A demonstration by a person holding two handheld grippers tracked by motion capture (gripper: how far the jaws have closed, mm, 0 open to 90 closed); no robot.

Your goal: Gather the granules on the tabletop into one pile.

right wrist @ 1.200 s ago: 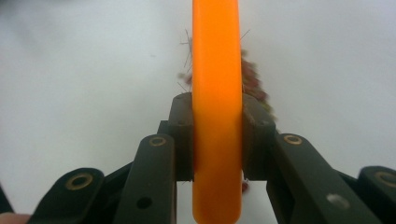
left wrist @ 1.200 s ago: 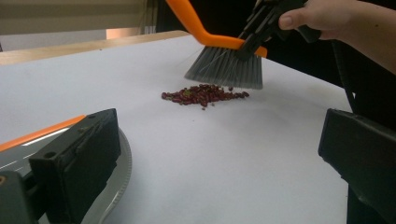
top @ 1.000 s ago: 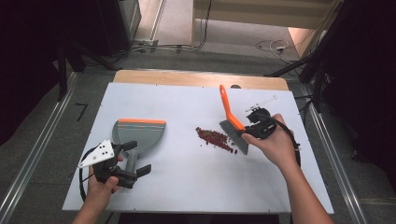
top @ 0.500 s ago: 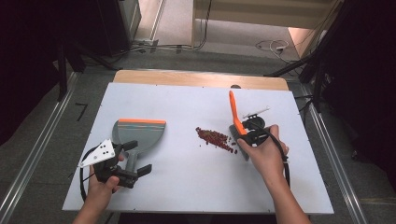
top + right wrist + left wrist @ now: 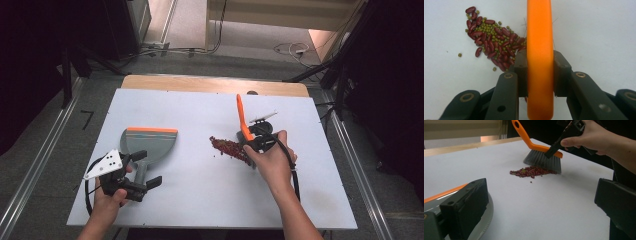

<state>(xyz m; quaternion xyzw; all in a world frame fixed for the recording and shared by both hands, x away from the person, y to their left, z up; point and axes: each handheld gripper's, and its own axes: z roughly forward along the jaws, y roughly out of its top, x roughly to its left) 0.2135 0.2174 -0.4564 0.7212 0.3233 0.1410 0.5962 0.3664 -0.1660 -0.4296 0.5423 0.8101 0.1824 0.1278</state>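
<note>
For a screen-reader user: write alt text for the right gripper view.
Two black jaws of the right gripper clamp the orange brush handle, which runs straight up the middle. To its left, a pile of red and small green beans lies on the white table.

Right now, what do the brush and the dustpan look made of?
Brush: smooth, slightly glossy orange back and handle, probably moulded plastic; fine grey bristles, likely synthetic. Dustpan: matte grey body with an orange front lip, plastic by its look; the lip may be rubber.
</note>
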